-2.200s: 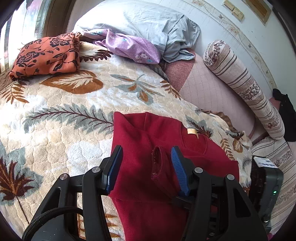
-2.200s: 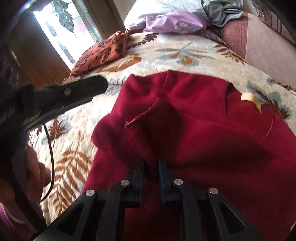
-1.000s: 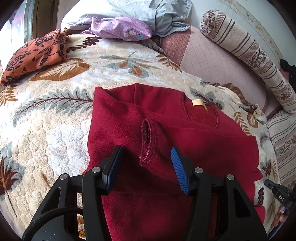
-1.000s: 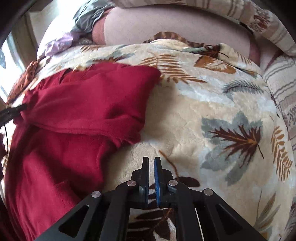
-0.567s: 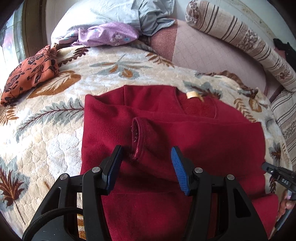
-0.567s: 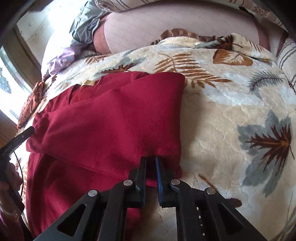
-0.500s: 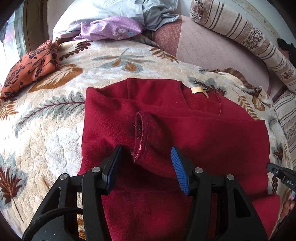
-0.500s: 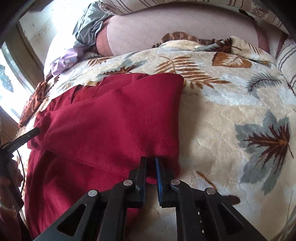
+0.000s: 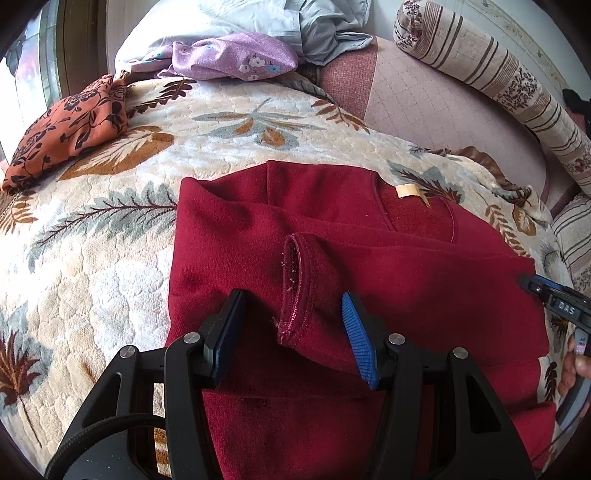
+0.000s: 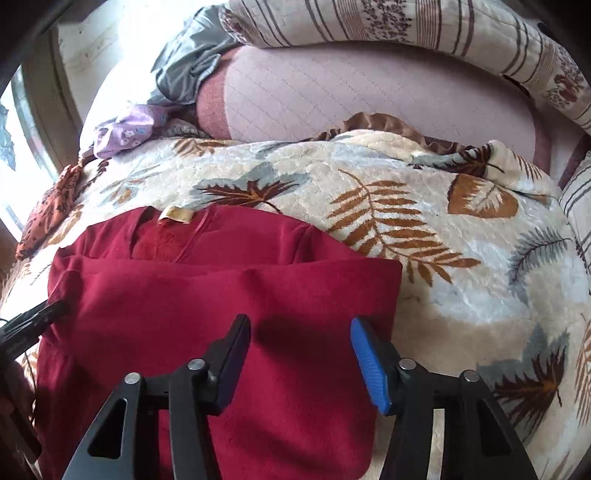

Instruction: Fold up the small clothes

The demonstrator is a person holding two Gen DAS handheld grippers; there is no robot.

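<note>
A dark red fleece top (image 9: 369,266) lies flat on a leaf-patterned blanket (image 9: 92,258), collar and tan label (image 9: 408,191) at the far side. One sleeve is folded across the body; its cuff (image 9: 295,288) lies between my left gripper's fingers. My left gripper (image 9: 291,328) is open, just above the cuff, holding nothing. My right gripper (image 10: 299,354) is open and empty over the top's (image 10: 207,317) right folded edge; it shows at the right edge of the left wrist view (image 9: 554,299).
An orange floral folded cloth (image 9: 70,125) lies at the far left of the bed. A purple garment (image 9: 232,59) and grey clothes (image 9: 321,26) lie by the pillow. A striped bolster (image 9: 498,81) runs along the far right. A pink sheet (image 10: 369,96) shows beyond the blanket.
My right gripper, shut at the top's right folded edge half a second ago, has opened and now sits over that edge. The left gripper has stayed open over the cuff.
</note>
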